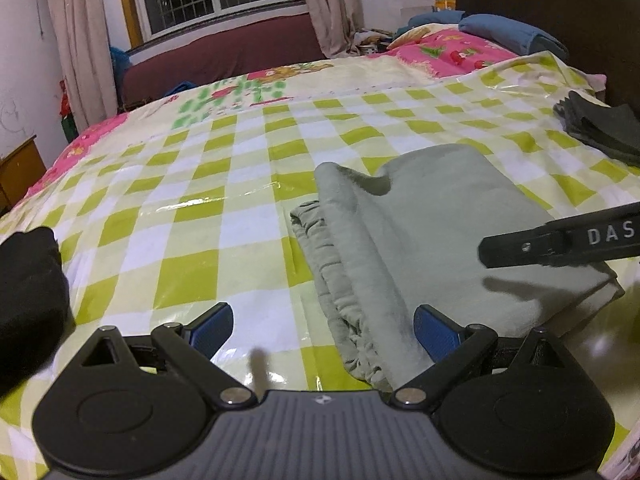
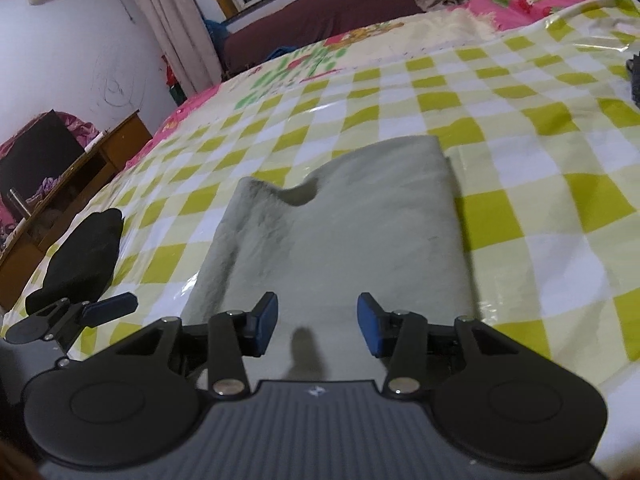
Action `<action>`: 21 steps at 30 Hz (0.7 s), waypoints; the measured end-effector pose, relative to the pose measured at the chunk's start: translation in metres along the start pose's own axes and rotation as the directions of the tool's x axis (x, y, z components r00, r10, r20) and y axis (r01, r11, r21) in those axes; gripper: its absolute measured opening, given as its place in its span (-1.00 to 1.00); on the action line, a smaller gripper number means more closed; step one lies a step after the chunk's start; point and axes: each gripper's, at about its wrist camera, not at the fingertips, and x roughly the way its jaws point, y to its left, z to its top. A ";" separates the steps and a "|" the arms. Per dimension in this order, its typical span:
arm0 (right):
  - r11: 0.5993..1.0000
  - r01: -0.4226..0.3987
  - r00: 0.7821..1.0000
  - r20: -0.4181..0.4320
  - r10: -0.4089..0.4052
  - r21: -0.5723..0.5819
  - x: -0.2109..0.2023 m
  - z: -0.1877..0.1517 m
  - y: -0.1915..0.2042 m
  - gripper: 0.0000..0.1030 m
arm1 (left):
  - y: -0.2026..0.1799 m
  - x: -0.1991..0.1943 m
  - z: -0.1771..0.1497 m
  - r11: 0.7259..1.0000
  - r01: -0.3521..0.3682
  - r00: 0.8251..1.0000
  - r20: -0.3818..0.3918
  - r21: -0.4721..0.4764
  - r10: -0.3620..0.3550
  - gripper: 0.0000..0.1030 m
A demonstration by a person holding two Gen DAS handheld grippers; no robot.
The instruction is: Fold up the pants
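Note:
The grey-green pants lie folded into a compact stack on the green-and-white checked bed cover, with the gathered waistband along the stack's left edge. My left gripper is open and empty, just in front of the stack's near left corner. In the right wrist view the folded pants lie straight ahead. My right gripper is open and empty, hovering over the stack's near edge. Its arm shows at the right of the left wrist view, and the left gripper's finger shows at the left of the right wrist view.
A black garment lies at the left of the cover, also in the right wrist view. A dark folded stack sits at the far right. A pink quilt and blue pillows are beyond. A wooden desk stands beside the bed.

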 end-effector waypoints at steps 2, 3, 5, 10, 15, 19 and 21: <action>1.000 0.002 1.000 0.006 -0.002 0.020 0.000 -0.001 -0.006 -0.12 | 0.001 0.003 0.000 1.000 0.005 1.000 -0.010 -0.010 -0.005 1.00; 1.000 0.000 1.000 0.008 0.000 0.027 0.001 -0.001 -0.008 -0.12 | 0.001 0.004 0.000 1.000 0.007 1.000 -0.013 -0.011 -0.007 1.00; 1.000 0.001 1.000 0.012 -0.001 0.029 0.002 -0.003 -0.009 -0.12 | 0.001 0.004 0.000 1.000 0.010 1.000 -0.006 -0.009 -0.010 1.00; 1.000 0.013 1.000 0.018 -0.012 -0.010 0.004 -0.006 -0.006 -0.11 | 0.003 0.008 0.001 1.000 0.012 1.000 -0.001 -0.023 -0.012 1.00; 0.999 0.028 0.999 0.027 -0.027 -0.024 -0.003 -0.010 0.001 -0.11 | 0.001 0.008 0.002 1.000 0.004 1.000 0.002 -0.025 -0.004 1.00; 0.996 0.062 0.998 0.017 -0.061 -0.063 -0.012 -0.017 0.012 -0.10 | -0.006 0.001 0.004 1.000 -0.011 1.000 0.021 0.009 0.011 1.00; 0.993 0.076 0.997 0.022 -0.075 -0.094 -0.019 -0.022 0.019 -0.06 | -0.007 -0.002 0.005 1.000 -0.009 1.000 0.021 0.003 0.009 1.00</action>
